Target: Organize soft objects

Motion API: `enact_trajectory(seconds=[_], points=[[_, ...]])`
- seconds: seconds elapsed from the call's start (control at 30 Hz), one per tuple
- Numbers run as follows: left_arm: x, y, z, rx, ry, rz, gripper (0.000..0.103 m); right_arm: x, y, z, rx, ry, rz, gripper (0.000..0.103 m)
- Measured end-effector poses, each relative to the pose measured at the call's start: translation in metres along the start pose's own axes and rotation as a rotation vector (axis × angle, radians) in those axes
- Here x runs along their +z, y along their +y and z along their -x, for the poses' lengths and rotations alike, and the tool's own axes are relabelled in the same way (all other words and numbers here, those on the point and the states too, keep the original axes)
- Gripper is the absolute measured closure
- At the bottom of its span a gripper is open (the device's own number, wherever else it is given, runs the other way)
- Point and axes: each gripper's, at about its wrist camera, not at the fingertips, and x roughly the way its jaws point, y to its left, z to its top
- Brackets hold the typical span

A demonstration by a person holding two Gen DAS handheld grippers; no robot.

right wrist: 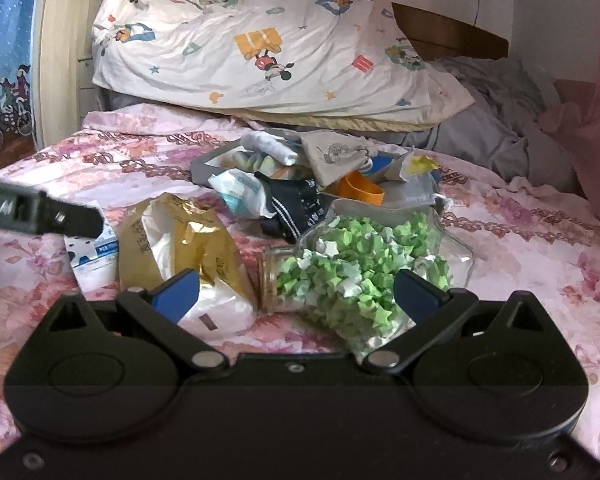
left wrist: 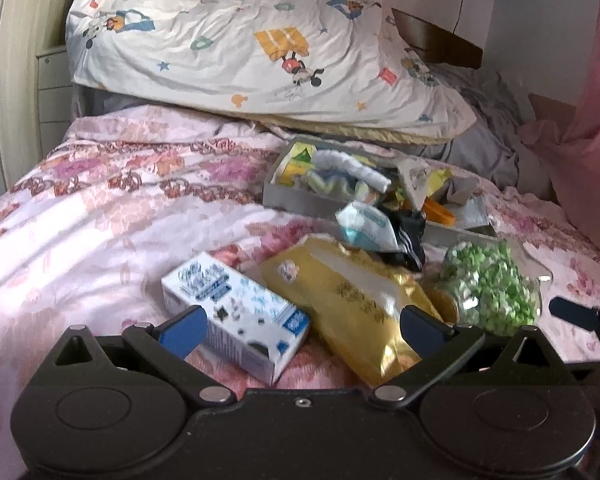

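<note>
- A heap of small things lies on the pink floral bedspread [left wrist: 100,200], in front of a cartoon-print pillow [left wrist: 240,48] propped at the head of the bed.
- At the back of the heap sits a shallow grey tray [left wrist: 296,198] holding a white rolled cloth [left wrist: 352,164] and striped soft items; a black sock with white stripes [left wrist: 410,236] and a pale blue-and-white packet [left wrist: 364,224] spill over its front edge.
- In the right wrist view a small beige pouch with a drawing [right wrist: 336,152] rests on the tray's contents, with an orange ring [right wrist: 360,190] just beside it.
- Nearer lie a gold tissue pack [left wrist: 356,300] torn open with white tissue showing, a white-and-blue carton [left wrist: 236,316] on its side touching the pack, and a clear glass jar of green paper stars [right wrist: 364,264] tipped over, mouth toward the gold pack.
- The left gripper [left wrist: 304,328] has its jaws spread wide and released; the carton and the gold pack lie between its blue fingers [left wrist: 184,332], but whether either pad touches them cannot be told.
- The right gripper [right wrist: 296,296] is likewise spread wide and grips nothing; the jar lies between its fingers, the left pad over the tissue.
</note>
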Motion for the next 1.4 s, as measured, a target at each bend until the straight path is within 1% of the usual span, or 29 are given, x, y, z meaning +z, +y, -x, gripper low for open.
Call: enact_trajectory(seconds=[0.2, 0.27, 0.37, 0.43, 0.5, 0.53, 0.6, 0.63, 0.73, 0.87, 0.93, 0.97, 1.03, 1.1, 1.17, 1.27, 1.33, 1.4], points=[[0.017, 0.002, -0.014, -0.021, -0.02, -0.024, 0.001, -0.001, -0.001, -0.003, 0.034, -0.042, 0.019, 0.001], [0.021, 0.003, -0.019, -0.036, -0.026, -0.041, 0.001, 0.0, -0.002, -0.005, 0.044, -0.073, 0.031, 0.001], [0.031, 0.004, -0.028, -0.061, -0.005, -0.077, 0.001, 0.008, -0.009, -0.014, 0.095, -0.127, 0.021, 0.001], [0.039, 0.004, -0.034, -0.089, 0.013, -0.129, 0.001, 0.016, -0.015, -0.023, 0.107, -0.13, -0.006, 0.001], [0.048, 0.003, -0.04, -0.109, 0.025, -0.201, 0.001, 0.023, -0.02, -0.032, 0.115, -0.134, -0.024, 0.001], [0.054, 0.002, -0.043, -0.122, 0.028, -0.241, 0.001, 0.024, -0.023, -0.036, 0.112, -0.134, -0.022, 0.001], [0.065, -0.001, -0.05, -0.135, 0.035, -0.289, 0.001, 0.023, -0.028, -0.041, 0.091, -0.115, -0.024, 0.001], [0.07, -0.002, -0.054, -0.143, 0.045, -0.3, 0.001, 0.023, -0.03, -0.044, 0.086, -0.102, -0.027, 0.001], [0.087, -0.008, -0.073, -0.181, 0.114, -0.342, 0.001, 0.02, -0.035, -0.052, 0.064, -0.07, -0.038, 0.001], [0.096, -0.023, -0.112, -0.22, 0.219, -0.447, 0.001, 0.022, -0.035, -0.058, 0.032, -0.067, -0.031, 0.001], [0.096, -0.03, -0.132, -0.258, 0.253, -0.468, 0.001, 0.023, -0.036, -0.058, 0.017, -0.073, -0.026, 0.001], [0.097, -0.032, -0.139, -0.281, 0.263, -0.457, 0.001, 0.024, -0.036, -0.058, 0.01, -0.076, -0.016, 0.001], [0.099, -0.031, -0.149, -0.333, 0.262, -0.405, 0.001, 0.027, -0.036, -0.061, 0.0, -0.071, 0.008, 0.001], [0.101, -0.029, -0.159, -0.375, 0.274, -0.35, 0.001, 0.029, -0.036, -0.067, -0.003, -0.045, 0.029, 0.001], [0.103, -0.025, -0.169, -0.412, 0.289, -0.297, 0.001, 0.034, -0.035, -0.074, -0.011, -0.014, 0.023, 0.001], [0.105, -0.016, -0.176, -0.483, 0.273, -0.214, 0.002, 0.042, -0.034, -0.08, -0.02, 0.001, 0.015, 0.001], [0.105, -0.009, -0.181, -0.5, 0.255, -0.163, 0.003, 0.047, -0.031, -0.085, -0.024, 0.012, 0.027, 0.001], [0.104, 0.0, -0.186, -0.521, 0.254, -0.112, 0.005, 0.052, -0.027, -0.094, -0.041, 0.036, 0.06, 0.001]])
